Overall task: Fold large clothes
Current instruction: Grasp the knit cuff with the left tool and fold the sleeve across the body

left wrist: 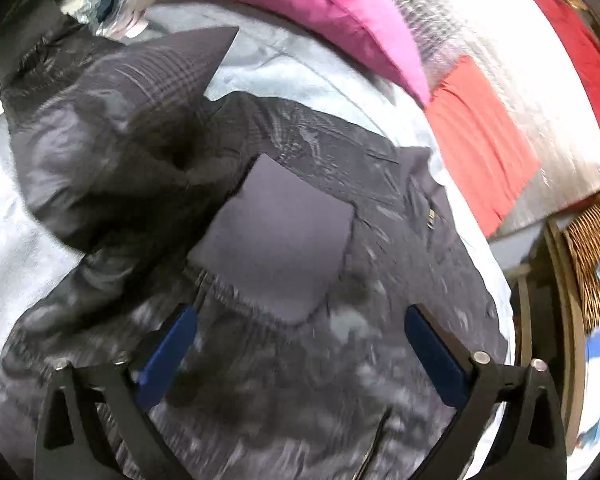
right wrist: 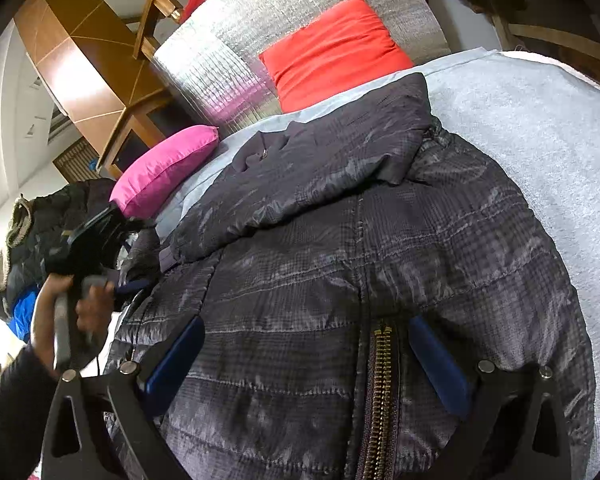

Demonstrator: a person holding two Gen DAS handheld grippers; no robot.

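Note:
A dark quilted plaid jacket (left wrist: 300,360) lies spread on a pale blue bed cover (left wrist: 12,220). It has a plain dark patch (left wrist: 276,236) and a sleeve folded over at the left. My left gripper (left wrist: 300,320) is open just above the jacket, empty. In the right wrist view the jacket (right wrist: 320,264) shows its brass zipper (right wrist: 382,380) and a sleeve folded across the chest. My right gripper (right wrist: 306,328) is open over the zipper area, empty. The left gripper, held in a hand (right wrist: 88,300), shows at the jacket's left edge.
A pink pillow (left wrist: 332,12) (right wrist: 164,168) and a red pillow (left wrist: 480,136) (right wrist: 336,52) lie at the head of the bed against a silver quilted panel (right wrist: 228,48). A wicker basket (left wrist: 592,264) stands to the right. More dark clothes (right wrist: 32,236) are piled at the left.

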